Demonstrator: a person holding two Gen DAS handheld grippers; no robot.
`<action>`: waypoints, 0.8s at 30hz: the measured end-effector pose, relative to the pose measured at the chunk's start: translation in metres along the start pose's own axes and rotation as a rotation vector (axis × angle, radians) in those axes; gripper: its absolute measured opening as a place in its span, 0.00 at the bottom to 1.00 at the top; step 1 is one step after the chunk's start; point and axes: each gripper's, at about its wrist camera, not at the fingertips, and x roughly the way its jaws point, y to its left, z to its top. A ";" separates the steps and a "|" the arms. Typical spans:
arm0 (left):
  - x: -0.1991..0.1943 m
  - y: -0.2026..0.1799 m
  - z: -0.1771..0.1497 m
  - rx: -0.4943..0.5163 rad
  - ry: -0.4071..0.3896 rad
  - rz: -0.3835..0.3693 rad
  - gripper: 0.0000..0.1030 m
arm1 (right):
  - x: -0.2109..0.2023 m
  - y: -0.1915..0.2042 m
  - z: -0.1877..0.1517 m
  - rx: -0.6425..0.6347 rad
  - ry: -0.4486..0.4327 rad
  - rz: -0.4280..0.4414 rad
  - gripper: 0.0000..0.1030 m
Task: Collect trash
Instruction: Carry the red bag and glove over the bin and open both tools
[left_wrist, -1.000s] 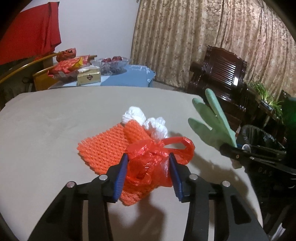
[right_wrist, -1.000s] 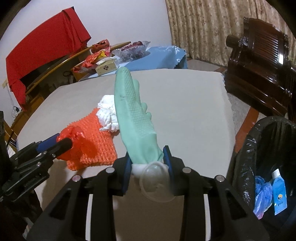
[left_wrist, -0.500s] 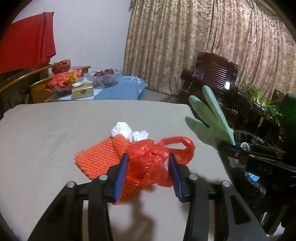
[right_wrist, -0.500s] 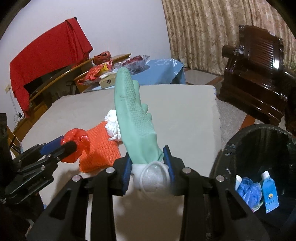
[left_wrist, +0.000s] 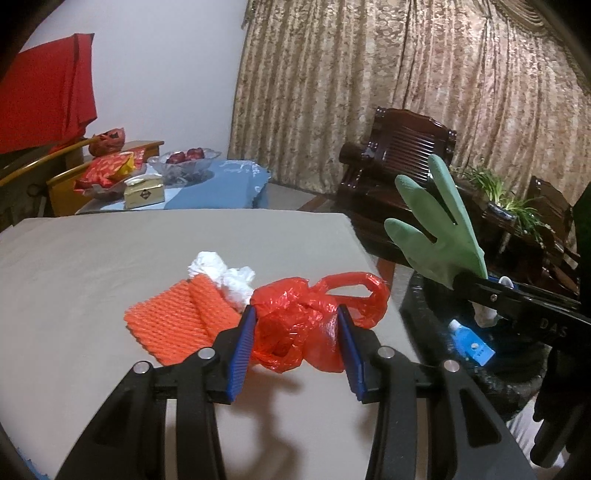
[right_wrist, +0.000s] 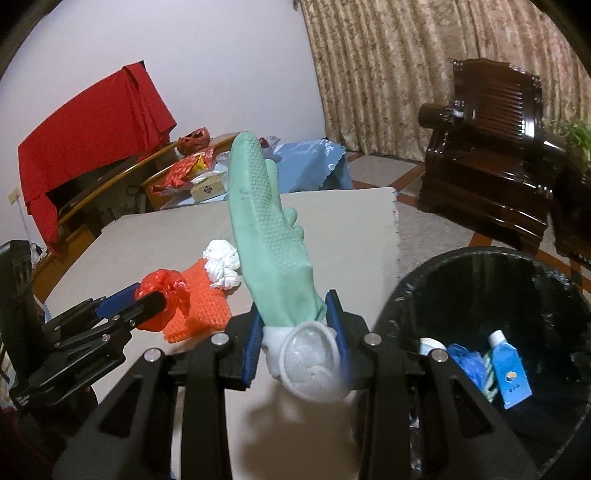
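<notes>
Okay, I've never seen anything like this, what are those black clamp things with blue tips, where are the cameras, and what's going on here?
They are two hand-held grippers; a person carries one in each hand, with a wide-angle camera on each looking along its jaws. The left gripper pinches a crumpled red plastic bag. The right gripper clamps a green rubber glove by its cuff. On the beige table lie an orange foam net and white tissue wads. Beside the table stands a black trash bin, already holding some rubbish.

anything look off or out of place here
Nothing damaged or spilled. Oddest sight: the green rubber glove sticks stiffly upright from the right gripper, clamped at its white cuff. The left gripper holds a crumpled red plastic bag above the table.
</notes>
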 end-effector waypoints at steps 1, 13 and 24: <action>-0.001 -0.004 0.000 0.004 -0.002 -0.006 0.42 | -0.005 -0.003 -0.001 0.003 -0.005 -0.006 0.31; 0.001 -0.076 0.012 0.071 -0.031 -0.117 0.42 | -0.055 -0.056 -0.013 0.073 -0.065 -0.116 0.31; 0.024 -0.155 0.023 0.155 -0.033 -0.253 0.42 | -0.096 -0.128 -0.027 0.156 -0.103 -0.268 0.31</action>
